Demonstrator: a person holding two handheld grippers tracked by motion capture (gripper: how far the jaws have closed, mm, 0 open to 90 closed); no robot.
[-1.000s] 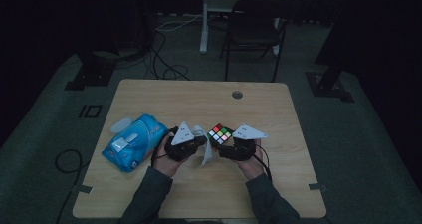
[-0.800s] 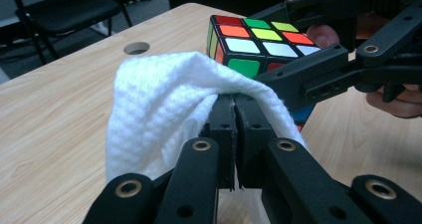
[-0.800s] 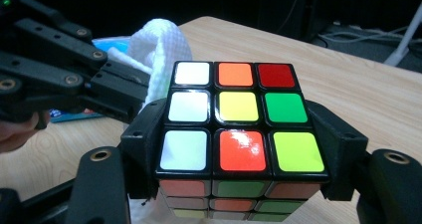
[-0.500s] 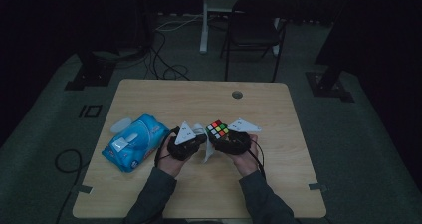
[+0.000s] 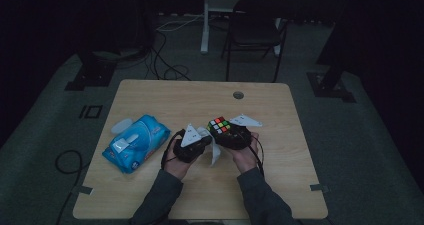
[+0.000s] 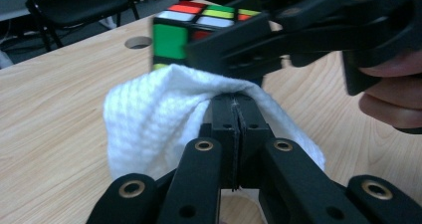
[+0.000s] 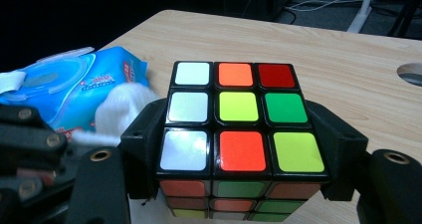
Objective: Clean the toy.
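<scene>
At the near centre of a wooden desk (image 5: 165,97), a person works a scrambled puzzle cube (image 5: 219,126) with two tools. The right hand-held gripper (image 7: 239,149) clamps the cube by two opposite sides, its black jaws pressed flat against the left and right faces in the right gripper view. The cube sits level, one face turned straight up: white squares down the left column, orange, yellow-green and orange in the middle, red, green and yellow-green on the right. As a cube it has no long axis; its front face, showing orange and green squares, faces the person.

The left hand-held gripper (image 6: 234,114) is closed tight, its two pads meeting on a fold of white cloth wipe (image 6: 149,114), which drapes over the jaw tips and hangs on both sides. In the left gripper view the cube lies at 12 o'clock from the wipe, just beyond it, with a green square facing the camera; whether cloth and cube touch cannot be told.

In the high view the left gripper lies at 9 o'clock from the cube, close beside it. A blue pack of wet wipes (image 5: 134,142), its long axis running from 7 to 1 o'clock, lies farther off at 9 o'clock, near the desk's left edge. A round cable hole (image 5: 238,95) sits at 12 o'clock from the cube.
</scene>
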